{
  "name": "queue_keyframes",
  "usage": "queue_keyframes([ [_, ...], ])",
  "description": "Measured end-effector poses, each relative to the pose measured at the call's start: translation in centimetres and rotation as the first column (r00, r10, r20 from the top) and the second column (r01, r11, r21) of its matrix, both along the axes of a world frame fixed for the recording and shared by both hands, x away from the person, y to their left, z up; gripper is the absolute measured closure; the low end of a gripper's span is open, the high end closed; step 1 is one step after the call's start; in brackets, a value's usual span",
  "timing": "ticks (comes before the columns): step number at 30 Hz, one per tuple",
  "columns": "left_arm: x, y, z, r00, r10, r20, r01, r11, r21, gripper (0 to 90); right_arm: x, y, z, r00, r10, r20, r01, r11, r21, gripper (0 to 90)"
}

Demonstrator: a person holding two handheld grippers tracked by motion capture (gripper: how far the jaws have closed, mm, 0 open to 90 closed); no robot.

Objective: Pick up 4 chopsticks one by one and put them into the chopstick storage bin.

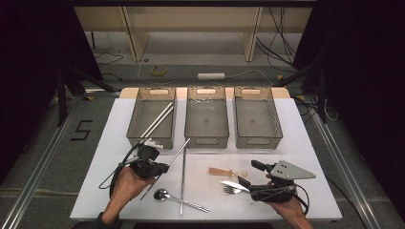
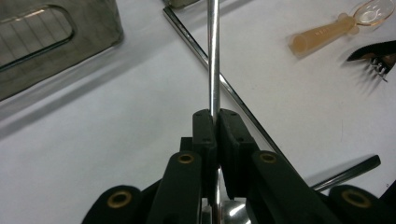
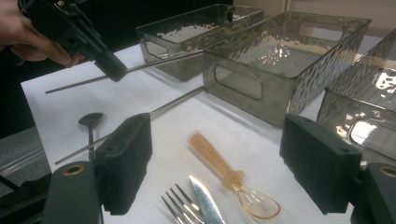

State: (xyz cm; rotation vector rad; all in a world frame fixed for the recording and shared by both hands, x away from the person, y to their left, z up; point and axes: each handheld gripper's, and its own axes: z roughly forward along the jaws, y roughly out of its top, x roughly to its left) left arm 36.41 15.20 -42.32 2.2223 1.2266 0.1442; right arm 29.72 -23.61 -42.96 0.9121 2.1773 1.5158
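Three clear bins stand in a row at the top middle of the high view: a left bin [image 1: 152, 117], a middle bin [image 1: 206, 116] and a right bin [image 1: 255, 116]. The left bin holds two metal sticks [image 1: 157, 120] (side by side, leaning on its wall).

The left tongs [image 1: 165, 167], at the lower left of the high view, are pressed together on one metal stick [image 2: 214, 56]. This stick is off the white tabletop [image 1: 305, 143], and its far end points up toward the bins. A second loose metal stick [image 1: 183, 179] lies flat on the tabletop in the lower middle, running under the held one.

There is one metal spoon [image 1: 161, 193] near the bottom, one orange plastic spoon [image 1: 227, 172] in the middle, one fork [image 1: 231, 190] and one knife [image 1: 234, 185].

The right tongs [image 3: 215, 163] are spread wide with nothing between them, just over the fork and knife.

A black "5" [image 1: 82, 130] is marked on the floor at the left. The orange spoon's handle has tiny letters, too small to read.
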Motion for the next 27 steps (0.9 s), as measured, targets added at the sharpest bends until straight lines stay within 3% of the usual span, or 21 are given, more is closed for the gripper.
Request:
queue_keyframes([
  [27, 0.3, 2.1, 1.6, 0.9983, 0.032, 0.048, -0.031, 0.999, -0.034, 84.9, 0.1, -0.1, 0.0, 1.0, -0.004, -0.006, 0.004, 0.9999, 0.01, 26.2],
])
